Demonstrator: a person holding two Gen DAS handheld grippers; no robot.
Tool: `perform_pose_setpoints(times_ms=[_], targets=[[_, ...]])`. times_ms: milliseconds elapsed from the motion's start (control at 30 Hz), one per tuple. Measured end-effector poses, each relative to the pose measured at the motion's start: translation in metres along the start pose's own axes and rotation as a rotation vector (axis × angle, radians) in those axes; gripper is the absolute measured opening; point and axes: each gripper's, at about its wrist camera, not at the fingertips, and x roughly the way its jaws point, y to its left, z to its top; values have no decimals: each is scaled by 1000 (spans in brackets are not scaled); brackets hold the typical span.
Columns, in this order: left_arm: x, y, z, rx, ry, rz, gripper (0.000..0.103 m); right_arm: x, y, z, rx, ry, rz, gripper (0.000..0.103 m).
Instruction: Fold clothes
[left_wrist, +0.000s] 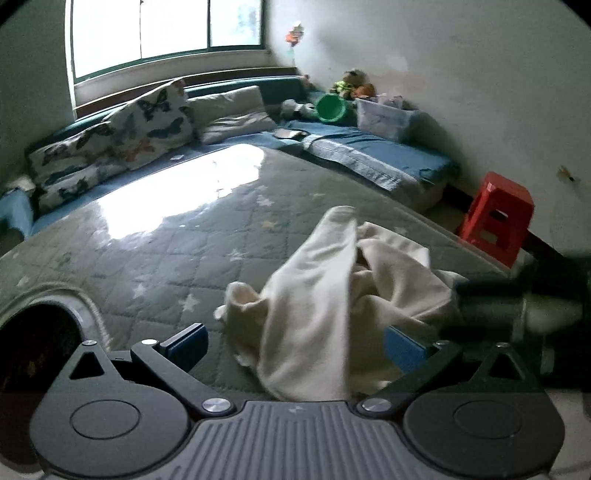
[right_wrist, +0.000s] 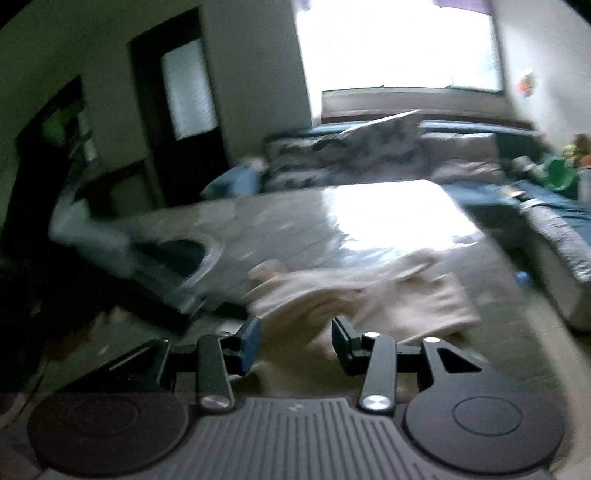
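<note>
Two hand-held grippers we held gaped wide, gripping nothing: left one (left_wrist: 295, 343) and right one (right_wrist: 295, 343) around a crumpled cream garment (left_wrist: 332, 295) on the quilted bed (left_wrist: 177, 236).

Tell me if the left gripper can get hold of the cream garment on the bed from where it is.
Probably yes. The left gripper is open and the cream garment lies bunched right between its fingers, nothing in between. The view is blurred, so contact is unclear.

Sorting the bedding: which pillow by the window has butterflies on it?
The butterfly pillow leaning upright at the left; the plain pale pillow to its right has no print.
</note>
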Motion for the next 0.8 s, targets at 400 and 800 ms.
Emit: perform_pose_setpoints(times_ms=[400,800], targets=[[30,-10,-3,57,43,-21,57,44,-54,4,129,57,-76,42],[31,-4,-2,55,42,-54,22,61,-54,1,138,90,-59,17]])
